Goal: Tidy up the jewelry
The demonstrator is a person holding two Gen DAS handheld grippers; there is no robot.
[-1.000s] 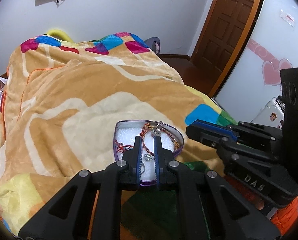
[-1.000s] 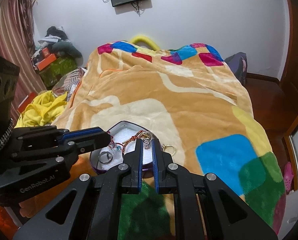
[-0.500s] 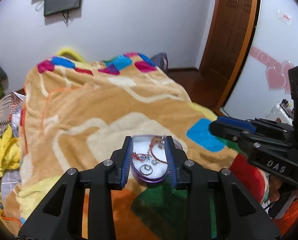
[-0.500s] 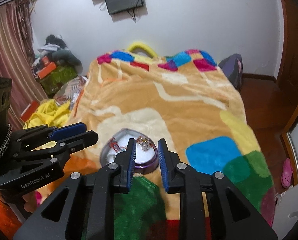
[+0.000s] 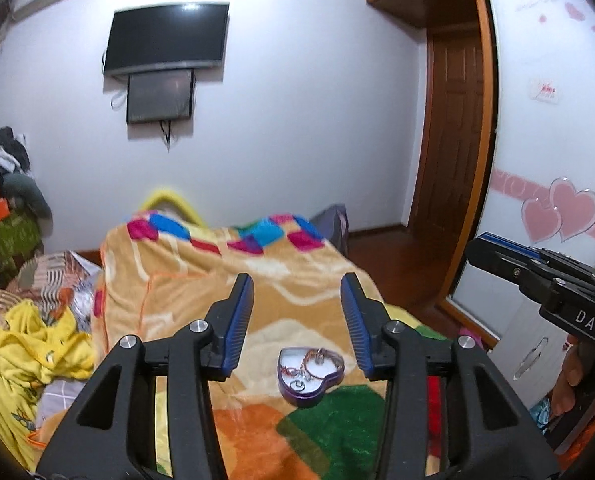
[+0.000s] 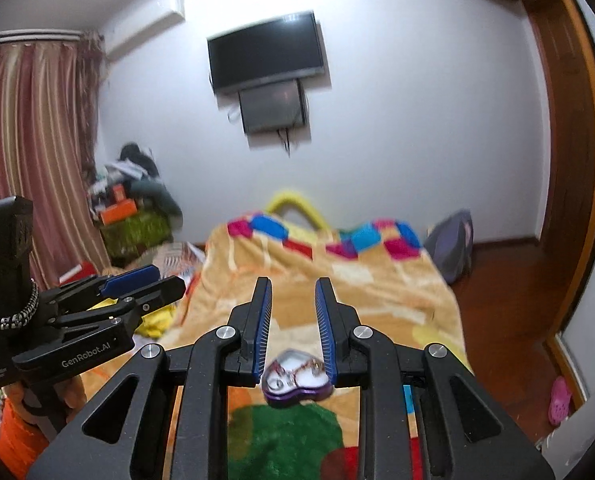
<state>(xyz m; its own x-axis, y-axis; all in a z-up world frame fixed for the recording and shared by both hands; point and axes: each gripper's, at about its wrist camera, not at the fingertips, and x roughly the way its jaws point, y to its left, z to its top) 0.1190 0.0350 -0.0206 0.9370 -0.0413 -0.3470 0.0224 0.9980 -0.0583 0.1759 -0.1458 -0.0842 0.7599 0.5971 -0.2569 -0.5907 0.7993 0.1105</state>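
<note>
Held well above the bed, both tools. Left gripper (image 5: 296, 292) spread wide, blue pads far apart, nothing between them. Right gripper (image 6: 293, 292) parted too, though less widely, likewise gripping nothing. Seen low and centre in the left wrist view, between the fingers and well below them: a heart-shaped purple box (image 5: 310, 374) resting on the patchwork blanket (image 5: 201, 292), at the edge where tan gave way to a green patch. Inside on the white lining, a tangle of reddish bracelets (image 5: 317, 362) and a small silver ring (image 5: 297, 384); finer detail too small to tell. Same box (image 6: 296, 378) low and centre in the right wrist view, just under the right pad, a little blurred. Right gripper's body visible at the right edge of the left view, left gripper's at the left edge of the right view. On the far wall, upper centre, a dark television (image 5: 167, 38).
</note>
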